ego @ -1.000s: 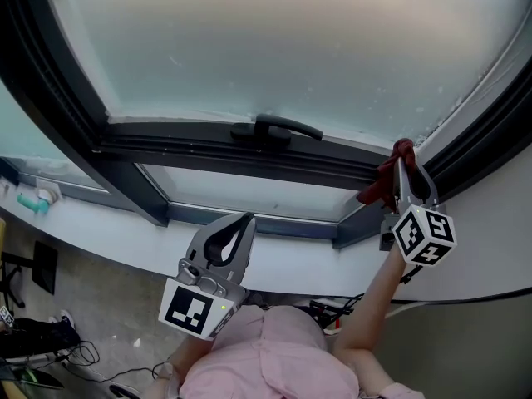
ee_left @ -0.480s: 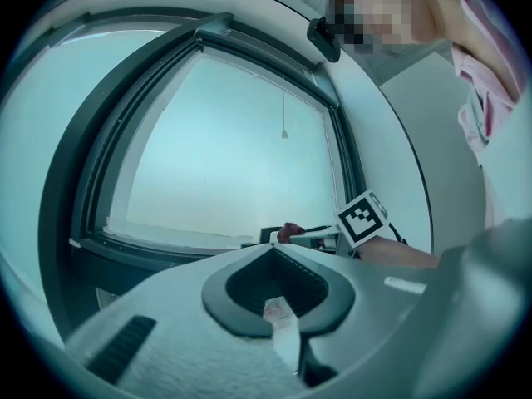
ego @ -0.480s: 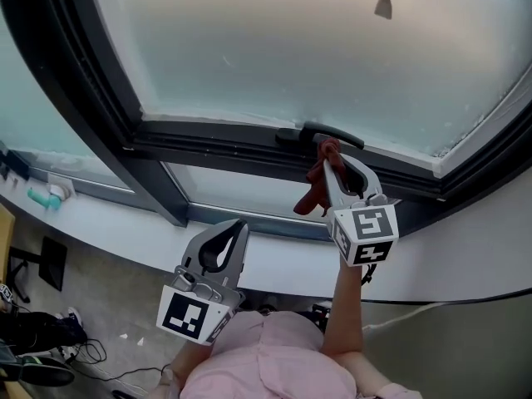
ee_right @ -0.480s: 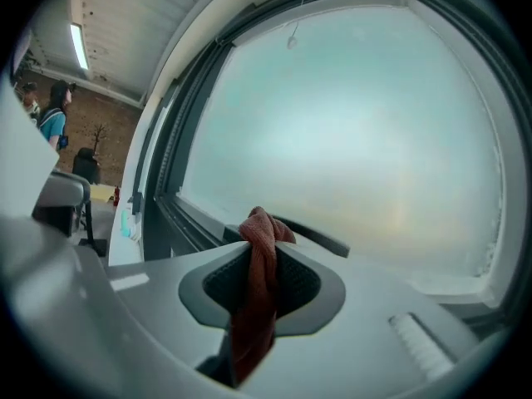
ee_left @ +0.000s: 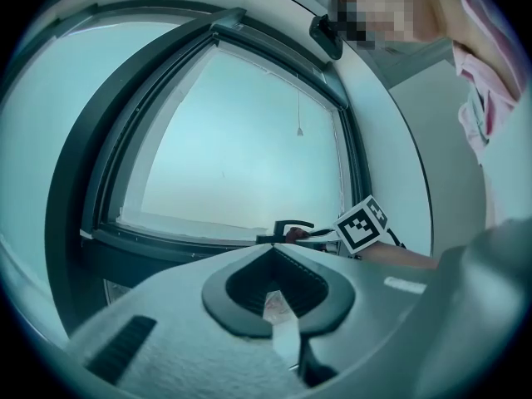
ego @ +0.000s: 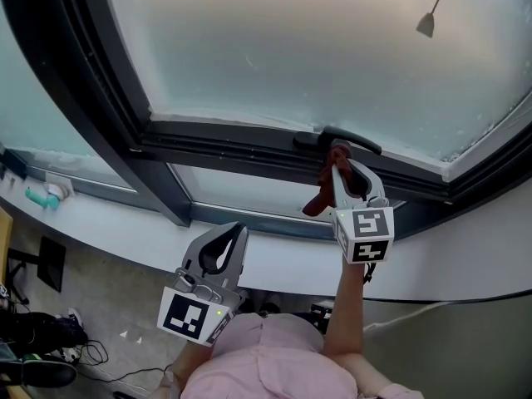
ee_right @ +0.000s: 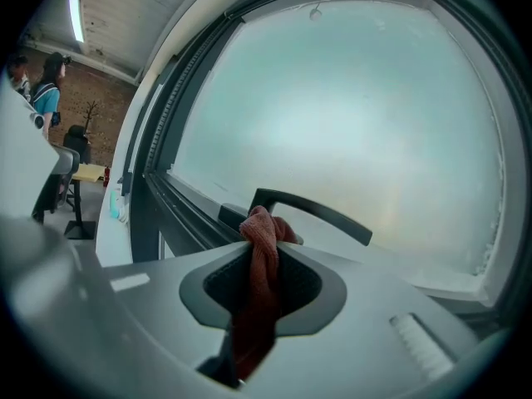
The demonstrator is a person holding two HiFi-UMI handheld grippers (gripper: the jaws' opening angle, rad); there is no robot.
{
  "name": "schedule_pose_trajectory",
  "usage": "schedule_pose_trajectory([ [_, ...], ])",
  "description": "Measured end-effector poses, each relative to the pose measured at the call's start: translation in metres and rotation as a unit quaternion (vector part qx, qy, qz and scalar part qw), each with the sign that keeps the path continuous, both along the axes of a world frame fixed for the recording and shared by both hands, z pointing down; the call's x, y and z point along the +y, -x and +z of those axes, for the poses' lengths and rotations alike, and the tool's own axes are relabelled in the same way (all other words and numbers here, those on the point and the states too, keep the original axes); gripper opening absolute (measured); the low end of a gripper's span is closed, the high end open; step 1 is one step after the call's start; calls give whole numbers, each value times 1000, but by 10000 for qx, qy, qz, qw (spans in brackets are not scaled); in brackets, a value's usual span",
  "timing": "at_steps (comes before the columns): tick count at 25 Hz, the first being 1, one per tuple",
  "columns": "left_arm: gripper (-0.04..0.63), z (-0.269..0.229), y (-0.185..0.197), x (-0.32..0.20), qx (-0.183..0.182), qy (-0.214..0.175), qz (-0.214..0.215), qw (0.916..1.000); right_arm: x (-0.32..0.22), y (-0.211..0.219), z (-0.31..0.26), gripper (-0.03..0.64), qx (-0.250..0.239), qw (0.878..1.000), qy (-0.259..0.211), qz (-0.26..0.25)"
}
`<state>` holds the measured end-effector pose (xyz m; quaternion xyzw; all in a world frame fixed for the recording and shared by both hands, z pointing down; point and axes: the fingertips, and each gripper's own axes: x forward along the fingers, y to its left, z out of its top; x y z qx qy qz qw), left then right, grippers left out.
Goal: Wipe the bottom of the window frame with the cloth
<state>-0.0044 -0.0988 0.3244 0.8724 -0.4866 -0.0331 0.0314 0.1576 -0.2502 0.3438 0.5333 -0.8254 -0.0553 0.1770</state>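
A dark red cloth (ego: 319, 198) is pinched in my right gripper (ego: 341, 155), which is shut on it. The cloth's bunched top (ee_right: 263, 227) touches the dark bottom rail of the window frame (ego: 233, 144), right beside the black window handle (ego: 353, 141). The rest of the cloth hangs down between the jaws. In the right gripper view the handle (ee_right: 312, 210) runs just behind the cloth. My left gripper (ego: 235, 229) is held low over the white sill, well left of the cloth, shut with nothing in it. From the left gripper view, the right gripper's marker cube (ee_left: 363, 223) shows by the handle.
A white sill (ego: 108, 227) runs under the frame, with a small teal thing (ego: 37, 196) at its left end. A blind-cord weight (ego: 426, 25) hangs before the frosted glass. Cables lie on the floor (ego: 50, 339) at lower left. A person (ee_right: 48, 90) stands far off in the room.
My right gripper slid the cloth left along the bottom rail, from the frame's right corner to the handle. It has barely moved in the last half second. The left gripper stayed put.
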Motion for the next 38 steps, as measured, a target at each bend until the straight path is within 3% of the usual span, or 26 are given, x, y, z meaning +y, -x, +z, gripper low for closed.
schedule_pose_trajectory([
  [38,-2,0,-84,-13,-1,-17,591,9983,5,-78,1,64,-205,9995,31,236],
])
